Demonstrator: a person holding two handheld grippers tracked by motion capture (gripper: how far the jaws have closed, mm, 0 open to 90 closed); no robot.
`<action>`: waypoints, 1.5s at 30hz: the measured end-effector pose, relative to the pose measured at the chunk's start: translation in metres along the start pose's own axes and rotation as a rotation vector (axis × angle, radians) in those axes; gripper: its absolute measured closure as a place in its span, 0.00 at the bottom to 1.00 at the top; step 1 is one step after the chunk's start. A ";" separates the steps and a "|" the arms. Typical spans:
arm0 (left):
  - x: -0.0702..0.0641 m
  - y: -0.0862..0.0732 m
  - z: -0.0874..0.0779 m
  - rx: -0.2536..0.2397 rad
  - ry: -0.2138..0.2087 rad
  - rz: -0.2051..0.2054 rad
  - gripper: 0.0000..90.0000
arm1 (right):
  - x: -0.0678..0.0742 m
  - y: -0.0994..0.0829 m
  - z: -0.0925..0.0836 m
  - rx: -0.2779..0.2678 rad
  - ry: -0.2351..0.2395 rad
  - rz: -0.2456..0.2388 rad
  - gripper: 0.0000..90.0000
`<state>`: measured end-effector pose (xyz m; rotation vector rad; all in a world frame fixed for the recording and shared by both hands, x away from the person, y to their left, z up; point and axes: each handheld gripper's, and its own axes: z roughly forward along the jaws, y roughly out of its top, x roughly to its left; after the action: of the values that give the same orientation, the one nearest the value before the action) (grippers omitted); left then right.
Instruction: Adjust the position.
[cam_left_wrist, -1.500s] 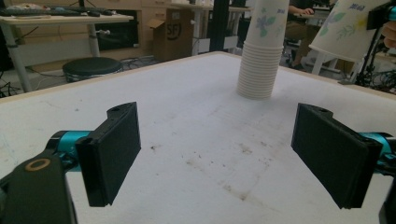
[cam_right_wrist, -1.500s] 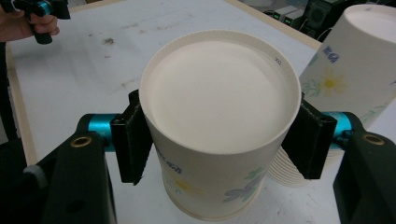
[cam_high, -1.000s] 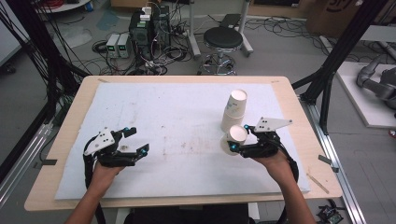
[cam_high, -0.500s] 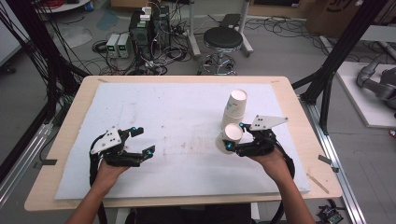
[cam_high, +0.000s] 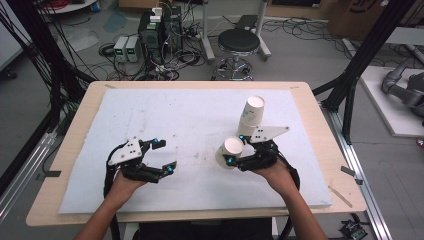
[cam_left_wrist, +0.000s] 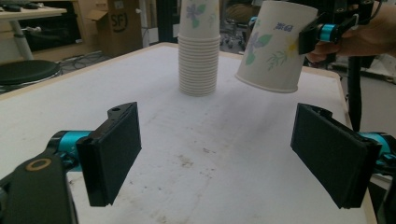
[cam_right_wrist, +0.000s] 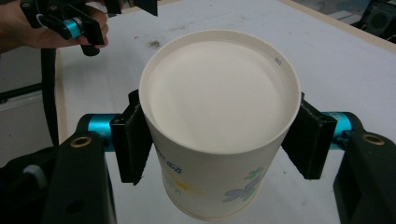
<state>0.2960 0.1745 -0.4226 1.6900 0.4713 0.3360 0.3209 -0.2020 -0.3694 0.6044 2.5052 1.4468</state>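
Paper cup (cam_high: 231, 152): white with a flower print, held off the table just right of centre in the high view, upside down and tilted so its flat base faces up and toward the left of the frame.

Right gripper (cam_high: 239, 157): clamped on that cup. In the right gripper view both black pads (cam_right_wrist: 132, 142) press the cup's sides just below the base rim, one on each side, so it's a proper squeeze and not just resting there.

Left gripper (cam_high: 162, 156): lower left of centre in the high view, jaws spread wide with nothing between them. Its own camera shows the two pads (cam_left_wrist: 112, 151) well apart, bare tabletop in the gap.

Cup stack (cam_high: 251, 113): a tall pile of the same cups, upside down, standing on the sheet up and to the right of the held cup, just beside it. In the left gripper view it's at top centre with the held cup tilted to its right.

White sheet (cam_high: 165, 115): covers most of the wooden table (cam_high: 75, 120), kinda scuffed and stained in the middle.

Hands: both come in from the bottom edge, well apart from each other.
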 end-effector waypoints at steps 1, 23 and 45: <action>-0.001 0.000 0.002 0.006 -0.010 0.005 0.18 | 0.000 0.000 0.001 0.001 0.003 -0.005 0.37; -0.024 0.012 0.074 0.043 -0.209 0.058 0.18 | 0.008 0.008 0.014 0.010 0.071 -0.007 0.37; -0.032 0.010 0.093 0.070 -0.262 0.077 0.23 | 0.019 0.014 0.027 0.020 0.138 -0.024 0.37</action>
<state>0.3131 0.0777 -0.4275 1.7931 0.2265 0.1520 0.3170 -0.1662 -0.3704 0.4921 2.6245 1.5049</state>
